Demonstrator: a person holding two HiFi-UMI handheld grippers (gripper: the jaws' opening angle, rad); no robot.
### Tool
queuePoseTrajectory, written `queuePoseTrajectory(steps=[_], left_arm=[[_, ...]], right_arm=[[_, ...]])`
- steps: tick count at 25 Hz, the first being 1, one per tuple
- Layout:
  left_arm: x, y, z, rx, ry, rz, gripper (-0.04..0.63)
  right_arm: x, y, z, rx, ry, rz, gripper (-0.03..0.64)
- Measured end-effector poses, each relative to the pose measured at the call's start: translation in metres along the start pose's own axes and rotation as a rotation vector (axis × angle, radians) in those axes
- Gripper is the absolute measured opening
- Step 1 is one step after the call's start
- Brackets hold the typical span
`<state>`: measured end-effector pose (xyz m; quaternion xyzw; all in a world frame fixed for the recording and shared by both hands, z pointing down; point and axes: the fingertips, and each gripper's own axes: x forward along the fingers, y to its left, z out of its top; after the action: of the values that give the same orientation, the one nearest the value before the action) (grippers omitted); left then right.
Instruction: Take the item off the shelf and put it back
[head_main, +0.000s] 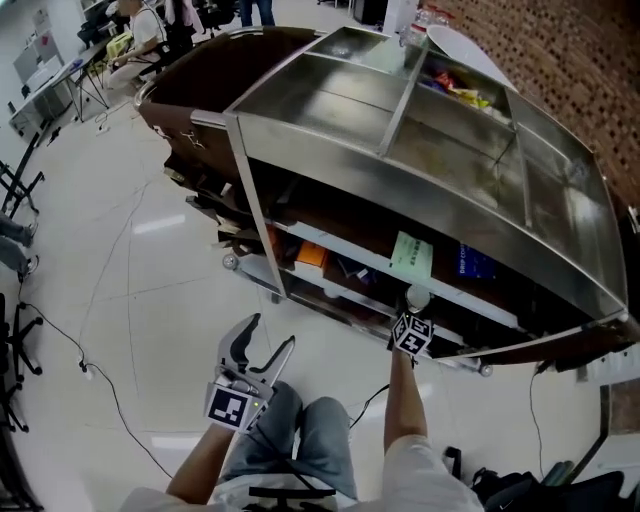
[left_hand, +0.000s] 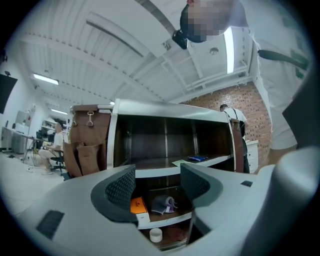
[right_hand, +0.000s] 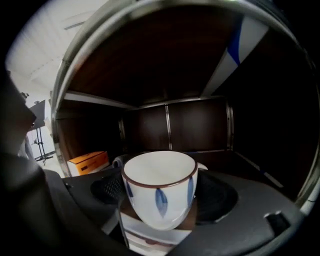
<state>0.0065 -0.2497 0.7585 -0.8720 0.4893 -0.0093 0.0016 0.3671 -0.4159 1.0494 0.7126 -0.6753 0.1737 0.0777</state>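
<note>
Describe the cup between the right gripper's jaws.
The cup is white and glazed like ceramic, with a brown rim and blue leaf-shaped strokes down its side. It stands upright and empty, with a bit of handle showing at its right. The right gripper clamps its sides at the front of the shelf.

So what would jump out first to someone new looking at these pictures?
The white cup with blue leaf marks, clamped in the right gripper at a dark shelf's front. Next, the big shiny metal shelf unit filling the head view, with the left gripper open and empty before it.
</note>
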Motion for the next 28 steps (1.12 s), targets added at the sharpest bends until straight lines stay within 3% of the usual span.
queuePoseTrajectory(steps=[5,7,9,13,15,20,24,28], left_arm=[[-0.005,-0.010,0.077,-0.066,0.016,-0.029,0.270],[-0.011,-0.013,0.111,-0.057,0.020,-0.056,0.270],[-0.019,-0.016,0.141,-0.016,0.013,-0.086,0.270],[-0.029,-0.027,0.217,-0.065,0.025,-0.123,0.270],[-0.034,-0.025,0.241,-0.023,0.009,-0.132,0.270],[-0.042,-0.027,0.286,0.078,-0.055,-0.148,0.270],[-0.048,-0.027,0.304,0.052,-0.085,-0.134,0.270],[-0.047,-0.027,0.314,0.030,-0.135,-0.134,0.272]], right_arm=[[-0.124,0.027,0.038,0.031,0.055,0.054,0.407],[-0.182,0.044,0.058,0.043,0.073,0.062,0.407],[-0.243,0.055,0.090,0.053,0.072,0.067,0.407],[-0.348,0.081,0.168,0.067,0.030,0.092,0.407],[-0.389,0.093,0.211,0.046,-0.006,0.115,0.407],[-0.459,0.111,0.315,0.047,-0.130,0.137,0.407],[-0.488,0.141,0.391,0.002,-0.241,0.204,0.407],[-0.496,0.163,0.429,-0.009,-0.305,0.268,0.407]])
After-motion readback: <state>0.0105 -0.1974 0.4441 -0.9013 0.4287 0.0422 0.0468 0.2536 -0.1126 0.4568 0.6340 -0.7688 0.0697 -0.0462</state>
